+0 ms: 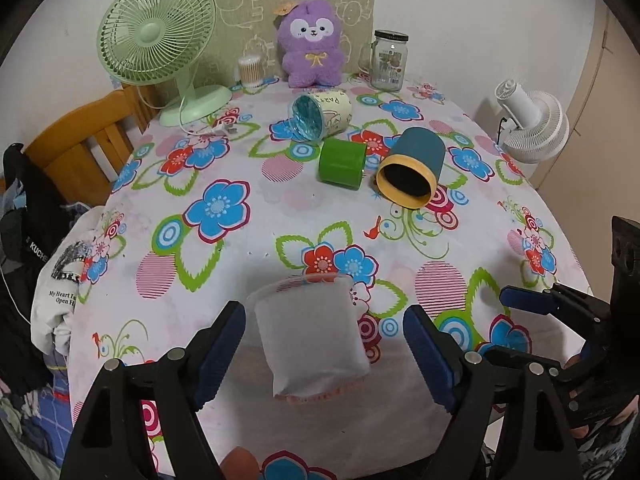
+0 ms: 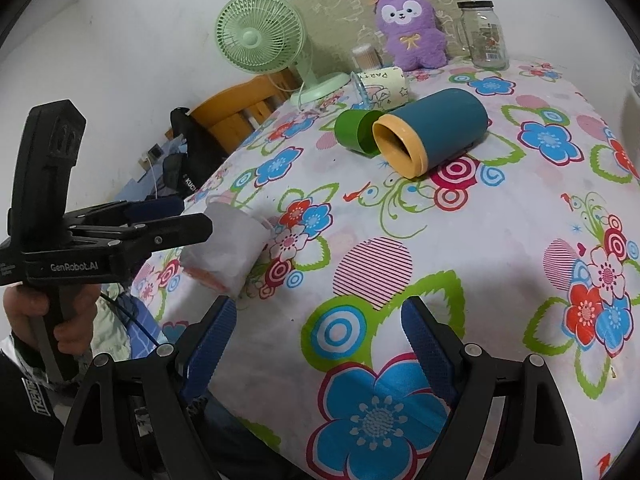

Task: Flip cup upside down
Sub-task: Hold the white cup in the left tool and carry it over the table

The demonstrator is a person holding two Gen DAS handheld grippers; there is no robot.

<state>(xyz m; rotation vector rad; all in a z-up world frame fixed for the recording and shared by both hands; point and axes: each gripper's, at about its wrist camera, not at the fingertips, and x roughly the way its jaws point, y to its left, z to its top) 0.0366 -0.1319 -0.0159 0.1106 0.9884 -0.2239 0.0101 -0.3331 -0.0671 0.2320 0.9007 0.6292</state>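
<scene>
A translucent white plastic cup (image 1: 312, 340) lies on its side on the flowered tablecloth near the front edge, mouth pointing away from me. My left gripper (image 1: 324, 344) is open, its blue-padded fingers on either side of the cup with gaps on both sides. In the right wrist view the same cup (image 2: 228, 248) lies at the left with the left gripper (image 2: 176, 216) around it. My right gripper (image 2: 316, 344) is open and empty over the cloth, to the right of the cup.
Farther back lie a teal cup with a yellow rim (image 1: 412, 164), a green cup (image 1: 342, 162) and a printed paper cup (image 1: 320, 116), all on their sides. A green fan (image 1: 160, 44), purple plush (image 1: 312, 44) and glass jar (image 1: 388, 60) stand at the back.
</scene>
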